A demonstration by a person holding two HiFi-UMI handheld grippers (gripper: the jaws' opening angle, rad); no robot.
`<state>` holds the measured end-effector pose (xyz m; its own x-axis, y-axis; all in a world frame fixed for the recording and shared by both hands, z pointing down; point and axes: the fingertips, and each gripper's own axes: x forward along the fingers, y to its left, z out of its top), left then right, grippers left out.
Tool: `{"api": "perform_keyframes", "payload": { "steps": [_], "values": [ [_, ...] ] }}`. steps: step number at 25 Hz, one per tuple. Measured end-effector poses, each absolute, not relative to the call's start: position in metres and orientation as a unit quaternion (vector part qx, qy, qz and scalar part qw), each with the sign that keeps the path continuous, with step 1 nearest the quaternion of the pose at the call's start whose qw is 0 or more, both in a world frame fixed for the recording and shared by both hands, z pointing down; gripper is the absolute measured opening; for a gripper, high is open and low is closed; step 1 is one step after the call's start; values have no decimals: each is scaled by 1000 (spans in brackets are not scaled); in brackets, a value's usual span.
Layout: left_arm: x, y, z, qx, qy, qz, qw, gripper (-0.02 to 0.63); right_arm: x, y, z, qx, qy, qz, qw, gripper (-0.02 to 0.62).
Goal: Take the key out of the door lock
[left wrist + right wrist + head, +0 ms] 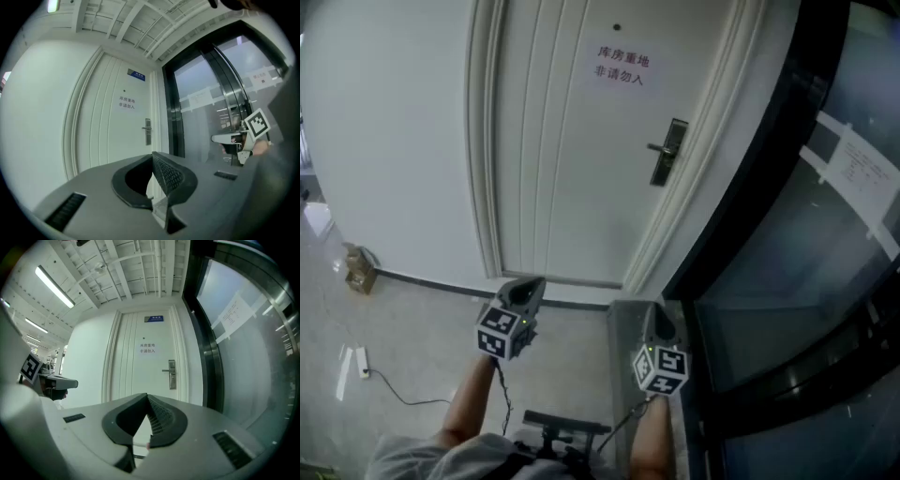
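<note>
A: Head view, which step?
B: Approach. The left tongs (523, 289) and right tongs (658, 323) hang well short of the door lock (667, 152); the key is too small to see.
A: Gripper views?
B: Left: tips together, empty. Right: likewise. Next, I'd judge: close in, open on the key.

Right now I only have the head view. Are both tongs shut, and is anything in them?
Observer: On the left gripper the tongs meet tip to tip, with nothing between them.
Operator: And the other?
Observer: The right gripper is the same: tongs closed and empty.
Operator: My frame cuts off the top of the door. Anything up there?
Observer: A small blue sign sits at the top of the door. Both gripper views show it, but its print is too small to read.
</note>
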<state>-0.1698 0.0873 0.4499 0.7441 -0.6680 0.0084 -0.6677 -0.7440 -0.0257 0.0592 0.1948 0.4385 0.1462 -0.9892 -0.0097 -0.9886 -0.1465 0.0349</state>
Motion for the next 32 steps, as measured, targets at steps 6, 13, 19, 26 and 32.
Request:
{"api": "perform_keyframes", "payload": {
  "steps": [6,13,19,26,32],
  "values": [
    [-165,88,450,-935,354,-12,11,7,64,194,446,759,-651,-6,14,9],
    [-154,91,449,-935,355,-12,12,6,69,192,451,756,-654,-12,24,11],
    [-140,101,452,-933,360,-16,12,7,82,196,450,748,-664,-6,11,11],
    [-127,117,458,-927,374,-18,10,7,101,204,458,738,-674,-1,8,11],
    [-120,109,463,-924,381,-21,7,7,104,194,465,732,-681,-7,18,11]
  ]
}}
